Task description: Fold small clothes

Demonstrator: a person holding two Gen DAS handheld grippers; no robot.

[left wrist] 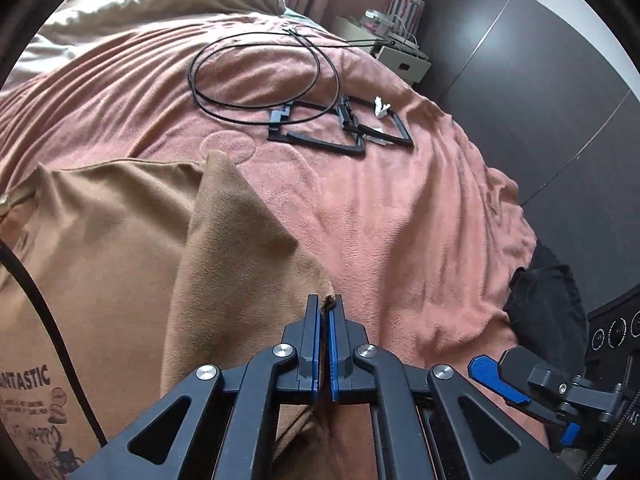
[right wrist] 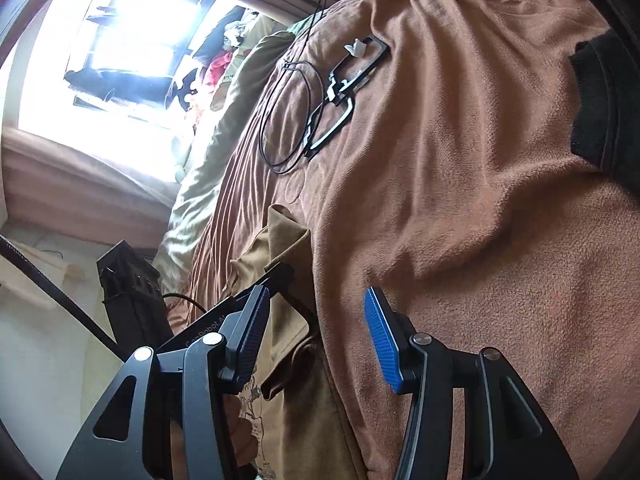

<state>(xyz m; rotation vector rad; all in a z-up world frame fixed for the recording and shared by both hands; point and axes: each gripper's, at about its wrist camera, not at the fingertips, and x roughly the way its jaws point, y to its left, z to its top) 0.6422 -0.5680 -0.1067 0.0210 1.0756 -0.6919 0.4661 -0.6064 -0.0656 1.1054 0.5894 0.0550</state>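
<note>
**Pinching a sleeve edge, fold under way**

Lying spread on the pink blanket (left wrist: 400,220): a tan printed shirt (left wrist: 112,248), print side up, near edge of bed. Left gripper (left wrist: 326,308) pressing together on a raised fold of the tan cloth, a nub of fabric showing between the blue pads; the flap tenting up from the pinch toward its far corner. Right gripper (right wrist: 316,332) hovering half spread just beside the shirt's edge, nothing between its fingers.

Judging the step: gathering one side of the garment to carry it across the body of the shirt. Next move likely calling for lifting the pinched edge and drawing it over the print, keeping the crease straight. Staying clear of the black cable loop (left wrist: 260,68) and black frames (left wrist: 340,132) farther up the blanket.
</note>
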